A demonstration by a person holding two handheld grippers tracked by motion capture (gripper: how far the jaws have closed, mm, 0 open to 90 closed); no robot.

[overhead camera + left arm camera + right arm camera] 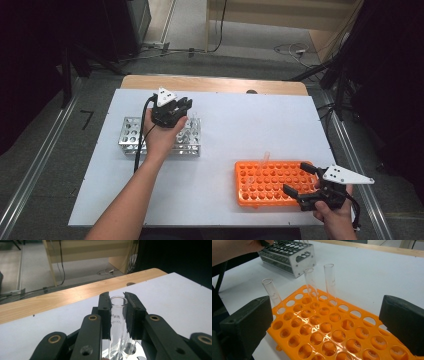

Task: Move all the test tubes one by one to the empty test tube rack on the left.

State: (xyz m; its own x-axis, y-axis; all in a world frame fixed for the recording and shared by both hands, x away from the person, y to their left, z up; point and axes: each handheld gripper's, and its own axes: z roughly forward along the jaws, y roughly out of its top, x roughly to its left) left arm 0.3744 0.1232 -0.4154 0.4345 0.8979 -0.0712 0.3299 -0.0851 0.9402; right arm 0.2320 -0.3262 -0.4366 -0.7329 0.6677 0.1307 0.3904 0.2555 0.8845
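Nearest the person, at the right front corner of the white tabletop (210, 200), the right tongs (300, 181) are held low over the near right end of the orange rack (272, 196). Their jaws stand wide apart with nothing between them; in the right gripper view the two black pads sit at either edge of the picture and the rack's rows of round holes lie in the gap, below and ahead. Three clear glass tubes (310, 283) stand in holes along that rack's far left part, leaning a little, well clear of the right tongs' pads.

Farther back and to the left, the person's left hand (162, 137) reaches across the tabletop to the metal rack (131, 134), which sits near the left rear part of the white sheet. The left tongs (186, 105) hang over the right end of this rack, pointing away from the person. In the left gripper view their jaws are clamped on a test tube (118, 315): the tube stands upright between the two pads, its open rim just level with the pad tips, printed markings on the glass facing the camera, and its lower part going down toward the rack's holes beneath.

Beyond the white sheet runs a strip of bare wooden edge (62, 298), then the floor.
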